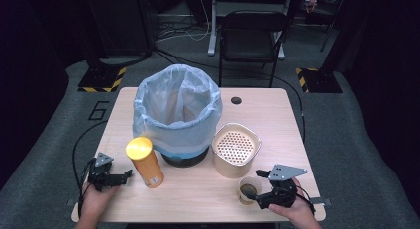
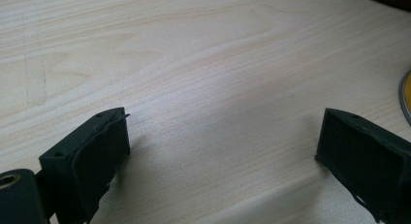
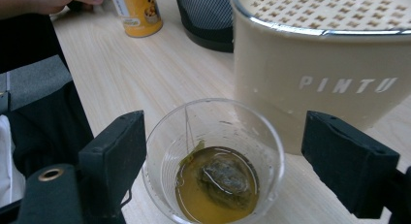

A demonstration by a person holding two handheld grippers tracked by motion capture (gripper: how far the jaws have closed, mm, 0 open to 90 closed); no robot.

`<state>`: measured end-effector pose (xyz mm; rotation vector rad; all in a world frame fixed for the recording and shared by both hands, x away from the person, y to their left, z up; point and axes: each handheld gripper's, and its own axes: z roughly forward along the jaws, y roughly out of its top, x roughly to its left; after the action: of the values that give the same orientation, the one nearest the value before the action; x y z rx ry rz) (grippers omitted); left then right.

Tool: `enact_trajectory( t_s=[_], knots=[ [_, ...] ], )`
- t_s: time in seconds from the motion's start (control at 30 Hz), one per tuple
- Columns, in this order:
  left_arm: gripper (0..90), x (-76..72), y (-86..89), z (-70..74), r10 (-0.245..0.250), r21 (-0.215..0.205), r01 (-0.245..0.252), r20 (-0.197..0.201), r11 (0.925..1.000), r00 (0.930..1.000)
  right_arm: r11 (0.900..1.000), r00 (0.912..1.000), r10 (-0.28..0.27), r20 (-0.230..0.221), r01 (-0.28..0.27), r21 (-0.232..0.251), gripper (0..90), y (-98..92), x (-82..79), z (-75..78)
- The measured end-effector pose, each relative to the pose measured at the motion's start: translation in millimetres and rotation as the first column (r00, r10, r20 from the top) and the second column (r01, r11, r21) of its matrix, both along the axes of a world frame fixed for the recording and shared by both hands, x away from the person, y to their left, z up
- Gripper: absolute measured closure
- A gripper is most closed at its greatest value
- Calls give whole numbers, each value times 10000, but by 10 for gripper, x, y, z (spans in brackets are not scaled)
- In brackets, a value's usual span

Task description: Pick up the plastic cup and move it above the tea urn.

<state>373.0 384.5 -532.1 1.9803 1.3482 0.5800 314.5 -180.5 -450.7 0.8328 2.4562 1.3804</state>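
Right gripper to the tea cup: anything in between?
Nothing visible. In the right gripper view the clear cup, holding a tea bag in liquid, sits directly between the open jaws of the right gripper. The beige strainer bin stands just behind the cup, not in the approach path.

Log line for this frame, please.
left tool open, idle on table | right tool open around cup | teabag in cup
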Motion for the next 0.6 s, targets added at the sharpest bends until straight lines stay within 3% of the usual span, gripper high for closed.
enact_trajectory(
  t_s=[0.23, 0.6],
  knots=[
    [45, 0, 1, 1, -10, 11, 10, -6, 10000, 10000, 9993, 9993, 326, -192, -330, -181, 145, 68, -9, -72],
    [46, 0, 1, 0, -9, 6, 9, -7, 10000, 10000, 9957, 9982, 603, -25, -603, -710, 176, 118, -5, -199]
  ],
)
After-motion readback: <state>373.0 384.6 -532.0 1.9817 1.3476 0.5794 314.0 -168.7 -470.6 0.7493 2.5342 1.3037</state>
